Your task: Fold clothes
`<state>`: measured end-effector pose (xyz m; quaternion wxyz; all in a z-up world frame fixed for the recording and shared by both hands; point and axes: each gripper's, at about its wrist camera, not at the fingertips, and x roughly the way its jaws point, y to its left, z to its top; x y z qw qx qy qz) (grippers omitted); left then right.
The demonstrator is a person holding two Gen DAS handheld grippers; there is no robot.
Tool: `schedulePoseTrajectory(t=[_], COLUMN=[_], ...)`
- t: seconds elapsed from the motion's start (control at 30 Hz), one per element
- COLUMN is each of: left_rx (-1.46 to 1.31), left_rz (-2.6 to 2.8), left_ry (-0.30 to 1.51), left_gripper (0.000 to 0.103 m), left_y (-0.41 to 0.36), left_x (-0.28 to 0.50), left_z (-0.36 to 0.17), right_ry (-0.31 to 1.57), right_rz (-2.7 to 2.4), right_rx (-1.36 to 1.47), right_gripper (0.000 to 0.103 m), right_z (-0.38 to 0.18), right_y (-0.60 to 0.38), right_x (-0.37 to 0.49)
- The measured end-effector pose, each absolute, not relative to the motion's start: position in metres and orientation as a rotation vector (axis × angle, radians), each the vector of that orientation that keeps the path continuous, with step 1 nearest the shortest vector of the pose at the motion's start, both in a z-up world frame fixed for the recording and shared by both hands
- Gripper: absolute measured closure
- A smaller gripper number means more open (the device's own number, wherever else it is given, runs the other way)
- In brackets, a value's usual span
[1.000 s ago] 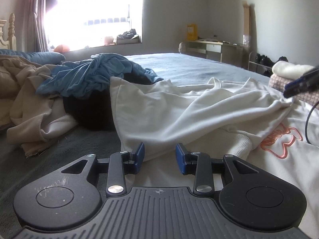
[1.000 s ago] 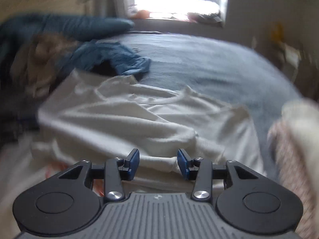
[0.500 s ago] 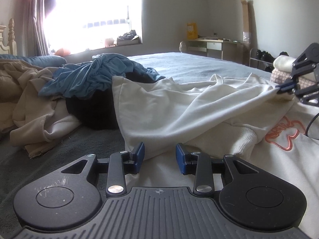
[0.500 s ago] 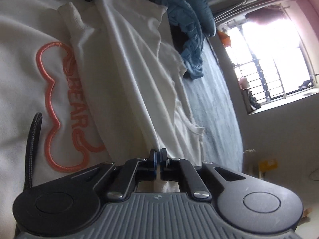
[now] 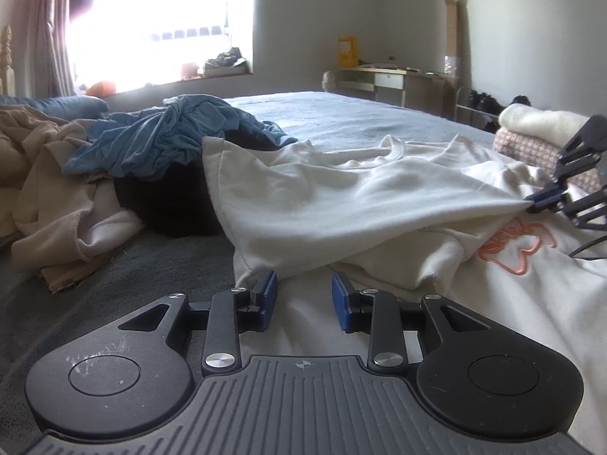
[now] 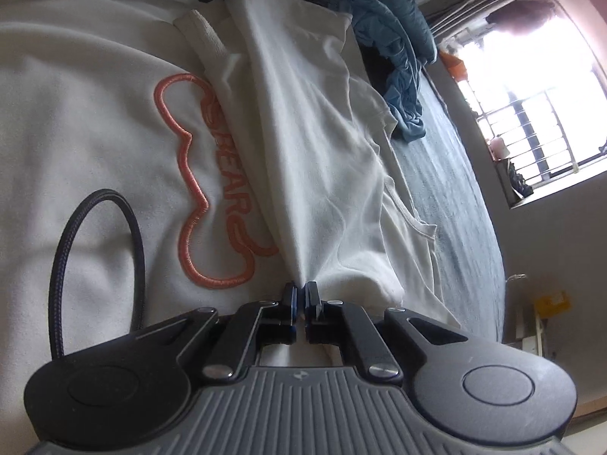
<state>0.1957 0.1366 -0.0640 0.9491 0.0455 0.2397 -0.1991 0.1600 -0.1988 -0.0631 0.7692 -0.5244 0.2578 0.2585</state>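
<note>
A white sweatshirt (image 5: 341,204) with an orange outlined logo (image 6: 197,189) lies spread on the grey-blue bed (image 5: 341,113). One side of it is folded over the front. My right gripper (image 6: 301,288), rolled onto its side, is shut on the edge of that folded layer, and the cloth runs taut from its pads. In the left wrist view it shows at the far right (image 5: 538,201), pinching the same fold. My left gripper (image 5: 304,284) is open, low over the sweatshirt at the near corner of the fold, with nothing pressed between its blue pads (image 5: 269,292).
A crumpled blue garment (image 5: 159,136), a beige one (image 5: 49,174) and a black one (image 5: 167,204) are piled to the left. Folded clothes (image 5: 531,132) are stacked at the right. A black cable (image 6: 60,250) loops over the sweatshirt. A desk (image 5: 387,79) stands by the far wall.
My right gripper rolled onto its side, came down to the sweatshirt and shut on the fold's edge, which is now pulled taut. My left gripper stayed where it was, open.
</note>
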Motion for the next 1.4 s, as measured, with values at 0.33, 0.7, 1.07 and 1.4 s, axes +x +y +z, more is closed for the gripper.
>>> schedulePoseTrajectory(t=[0.33, 0.7, 1.07, 1.4], left_rx=[-0.19, -0.263, -0.243, -0.238], left_rz=[-0.505, -0.395, -0.381, -0.378], left_ry=[0.46, 0.606, 0.577, 0.573], left_gripper=[0.068, 0.068, 0.065, 0.063], left_y=[0.138, 0.145, 0.147, 0.149], left_x=[0.229, 0.261, 0.248, 0.244], left_z=[-0.033, -0.087, -0.084, -0.083], right_ry=[0.575, 0.695, 0.731, 0.75], right_rz=[0.476, 0.309, 0.232, 0.652], right_rx=[-0.481, -0.159, -0.225, -0.116], right_gripper=[0.095, 0.103, 0.099, 0.094], right_z=[0.009, -0.047, -0.053, -0.021], right_y=[-0.257, -0.303, -0.258, -0.15], right_x=[0.198, 0.261, 0.298, 0.327])
